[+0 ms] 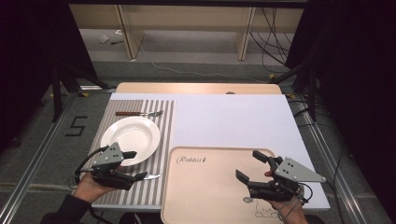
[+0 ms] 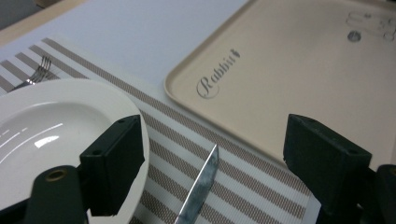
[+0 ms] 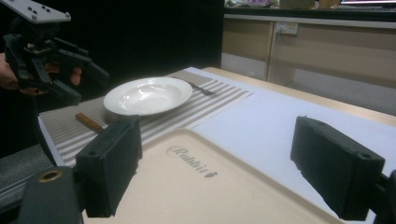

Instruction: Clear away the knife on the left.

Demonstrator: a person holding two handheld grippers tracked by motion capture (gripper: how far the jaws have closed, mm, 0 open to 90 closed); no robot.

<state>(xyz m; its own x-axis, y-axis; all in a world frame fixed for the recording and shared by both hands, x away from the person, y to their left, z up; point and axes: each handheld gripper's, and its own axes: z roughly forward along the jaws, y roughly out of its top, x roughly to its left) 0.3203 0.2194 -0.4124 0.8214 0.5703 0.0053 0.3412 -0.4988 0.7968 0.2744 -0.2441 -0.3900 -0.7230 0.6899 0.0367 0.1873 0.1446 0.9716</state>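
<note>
Your left claw (image 1: 134, 164) is hovering with its jaws spread wide and holding nothing, low over the near part of the striped placemat (image 1: 166, 122), which is lying along the left side of the counter (image 1: 233, 116). A knife (image 1: 150, 177) is lying flat on that placemat right below your claw; its long axis is running left to right across the stripes, the brown handle (image 3: 88, 122) toward the counter's left edge and the blade tip (image 2: 214, 150) pointing right, toward the tray. The jaws are straddling the blade without touching it. Just beyond the knife, a white plate (image 1: 140, 128) is sitting on the placemat with nothing on it. Past the plate, at the far end of the placemat, a fork (image 1: 140, 113) is lying left to right too, its brown handle to the left and its tines to the right. To the right of the placemat, a beige tray (image 1: 205, 191) marked "Rabbit" is resting at the near edge, its flat bed bare. Your right claw (image 1: 249, 164) is hanging over the right part of that tray, jaws wide apart and gripping nothing.
</note>
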